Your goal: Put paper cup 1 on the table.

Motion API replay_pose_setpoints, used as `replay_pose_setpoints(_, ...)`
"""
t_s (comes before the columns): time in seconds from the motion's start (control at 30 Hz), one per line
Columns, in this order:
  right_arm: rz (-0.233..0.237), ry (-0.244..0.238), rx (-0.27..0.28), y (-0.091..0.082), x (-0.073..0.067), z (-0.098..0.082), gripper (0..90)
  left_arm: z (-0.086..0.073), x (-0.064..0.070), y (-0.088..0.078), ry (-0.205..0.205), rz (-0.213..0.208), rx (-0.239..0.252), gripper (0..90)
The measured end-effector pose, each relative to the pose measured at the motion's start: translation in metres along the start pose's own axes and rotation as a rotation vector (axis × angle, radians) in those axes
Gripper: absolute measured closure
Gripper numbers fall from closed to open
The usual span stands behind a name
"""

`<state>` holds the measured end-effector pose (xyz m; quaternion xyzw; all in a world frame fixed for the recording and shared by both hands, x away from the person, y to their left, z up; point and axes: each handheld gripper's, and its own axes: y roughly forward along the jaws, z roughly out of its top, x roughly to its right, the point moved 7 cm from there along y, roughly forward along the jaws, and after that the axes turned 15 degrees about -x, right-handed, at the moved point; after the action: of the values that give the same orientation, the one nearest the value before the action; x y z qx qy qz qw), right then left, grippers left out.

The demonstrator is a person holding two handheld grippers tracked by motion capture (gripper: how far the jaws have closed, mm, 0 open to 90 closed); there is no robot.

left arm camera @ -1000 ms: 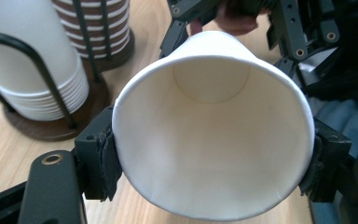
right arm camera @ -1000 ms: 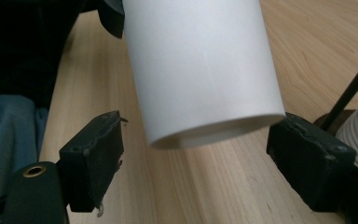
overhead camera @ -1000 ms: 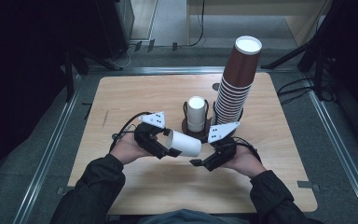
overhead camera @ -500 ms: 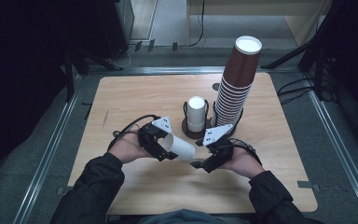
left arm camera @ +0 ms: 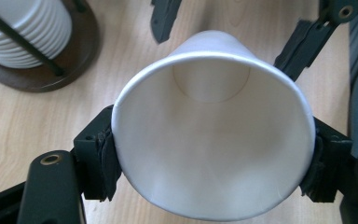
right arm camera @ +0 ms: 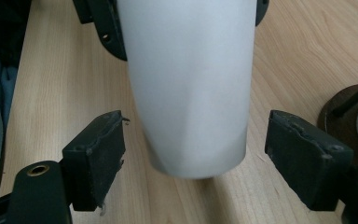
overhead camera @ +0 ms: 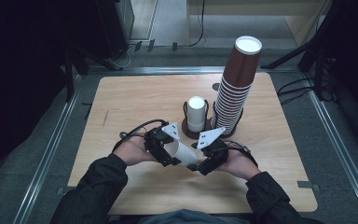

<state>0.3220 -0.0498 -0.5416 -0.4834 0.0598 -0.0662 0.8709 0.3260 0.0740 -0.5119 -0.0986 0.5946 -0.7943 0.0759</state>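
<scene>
A white paper cup [overhead camera: 182, 152] lies on its side just above the wooden table [overhead camera: 135, 98], between my two hands. My left gripper [overhead camera: 170, 151] is shut on it. In the left gripper view the cup's [left arm camera: 212, 140] open mouth faces the camera and both pads [left arm camera: 100, 158] press its rim. My right gripper [overhead camera: 198, 163] is open at the cup's base end. In the right gripper view the cup's narrow base [right arm camera: 191, 116] hangs between the pads [right arm camera: 95, 158], with a gap on each side.
A dark round holder [overhead camera: 186, 126] with a short stack of white cups [overhead camera: 196, 112] stands at the table's middle. Beside it on the right leans a tall stack of brown cups [overhead camera: 235, 88]. Bare wood lies to the left and along the front edge.
My left gripper has carried the cup a little to the right and nearer the front edge, closer to the right gripper. The right hand has hardly moved.
</scene>
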Motion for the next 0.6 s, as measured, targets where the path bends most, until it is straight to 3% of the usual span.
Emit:
replay_pose_setpoints(0.2,0.005,-0.029,-0.021,0.0058,-0.0057,0.0025,21.6,0.0051,0.0042,-0.001,0.012,-0.025,0.019,22.7)
replay_pose_setpoints(0.43,0.008,-0.04,-0.009,0.0066,-0.0086,0.0072,30.8,0.0067,0.0066,0.0002,0.025,-0.032,0.009,22.5)
replay_pose_setpoints(0.6,0.002,-0.062,0.002,0.0061,-0.0093,0.0081,31.8,0.0066,0.0073,-0.0009,0.032,-0.018,0.02,19.5)
